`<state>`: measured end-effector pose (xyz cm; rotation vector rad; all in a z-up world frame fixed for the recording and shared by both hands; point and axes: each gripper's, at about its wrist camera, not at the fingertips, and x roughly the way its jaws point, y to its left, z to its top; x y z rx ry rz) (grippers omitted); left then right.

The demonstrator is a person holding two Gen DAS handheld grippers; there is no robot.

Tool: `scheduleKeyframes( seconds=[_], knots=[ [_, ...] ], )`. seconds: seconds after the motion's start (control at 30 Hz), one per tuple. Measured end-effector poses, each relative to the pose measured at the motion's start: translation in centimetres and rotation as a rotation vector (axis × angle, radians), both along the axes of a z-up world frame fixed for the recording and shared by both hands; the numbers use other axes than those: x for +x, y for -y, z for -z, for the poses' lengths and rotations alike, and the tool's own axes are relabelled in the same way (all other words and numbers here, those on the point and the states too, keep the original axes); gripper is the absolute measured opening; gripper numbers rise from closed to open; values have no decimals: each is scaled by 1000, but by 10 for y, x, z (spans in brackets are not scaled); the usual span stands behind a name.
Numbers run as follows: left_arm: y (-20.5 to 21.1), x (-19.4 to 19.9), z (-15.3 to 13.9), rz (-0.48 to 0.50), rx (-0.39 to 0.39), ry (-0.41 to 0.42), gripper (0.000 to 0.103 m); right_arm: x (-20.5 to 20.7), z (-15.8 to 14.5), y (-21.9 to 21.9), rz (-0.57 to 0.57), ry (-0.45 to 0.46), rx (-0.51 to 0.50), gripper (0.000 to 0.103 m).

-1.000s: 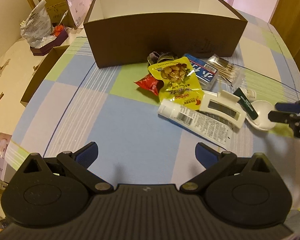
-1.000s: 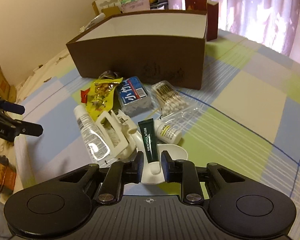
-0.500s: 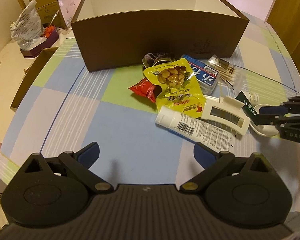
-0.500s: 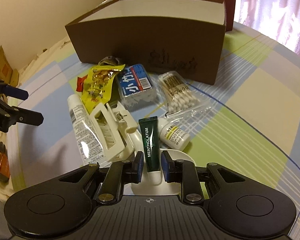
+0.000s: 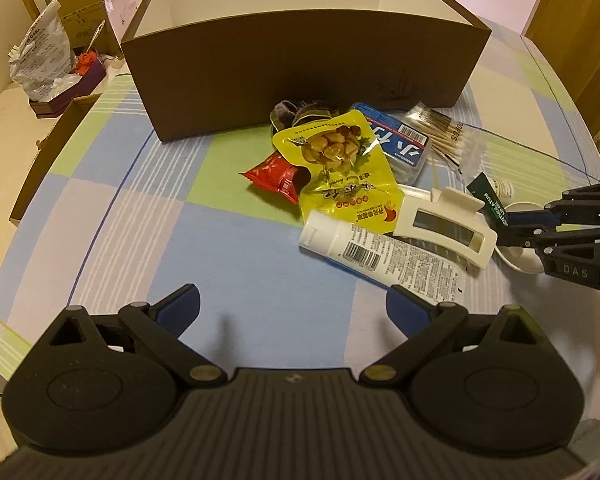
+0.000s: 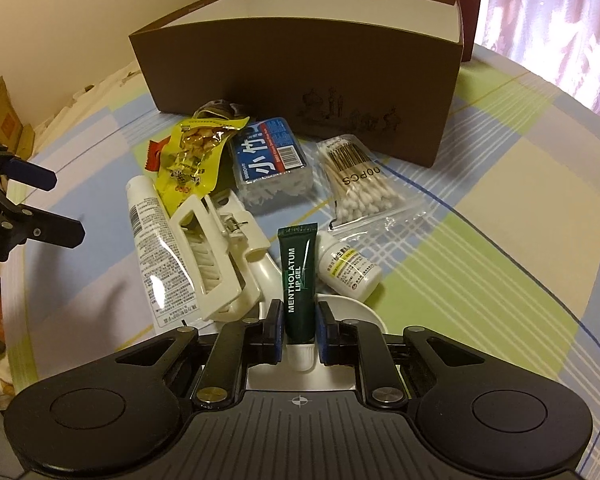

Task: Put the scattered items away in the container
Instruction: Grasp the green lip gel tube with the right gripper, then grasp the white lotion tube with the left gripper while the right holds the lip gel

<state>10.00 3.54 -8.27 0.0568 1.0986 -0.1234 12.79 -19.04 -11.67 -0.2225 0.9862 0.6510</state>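
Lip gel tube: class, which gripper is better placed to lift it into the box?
Right gripper: it is closing around the lip gel tube. The left gripper is open over bare tablecloth.

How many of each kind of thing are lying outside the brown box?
Snack packets: 2, yellow and red
Cotton swab packs: 2, blue box and clear bag
Tubes: 2, white tube and green tube
Small bottle: 1
Hair clip: 1
Spoon: 1
Dark fabric bundle: 1
Total: 10

Checked tablecloth [image 5: 228, 264]: brown box [image 5: 300, 80], white tube [image 5: 384, 256], snack pkts etc.
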Motion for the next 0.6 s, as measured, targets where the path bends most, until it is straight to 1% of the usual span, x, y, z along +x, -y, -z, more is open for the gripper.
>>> scheduleKeyframes(
  seconds=[0.07, 0.17, 0.33, 0.37, 0.43, 0.5, 0.57, 0.6],
  knots=[
    [1, 0, 1, 3, -3, 1, 97, -1, -1, 2, 18, -2, 15, 19],
    [3, 0, 2, -1, -18, -5, 94, -1, -5, 10, 58, -17, 62, 19],
    [5, 5, 6, -24, -81, -18, 92, -3, -18, 27, 142, -38, 152, 19],
    [6, 8, 7, -36, -97, -20, 90, -3, -21, 29, 155, -38, 161, 19],
    [5, 16, 11, -71, -130, -32, 83, -5, -25, 34, 175, -31, 171, 19],
    [4, 25, 15, -115, -172, -51, 69, -6, -30, 38, 190, -22, 179, 19],
    [3, 34, 19, -153, -202, -61, 67, -6, -33, 42, 200, -17, 184, 19],
    [3, 38, 20, -169, -205, -63, 66, -7, -34, 43, 204, -13, 184, 19]
  ],
)
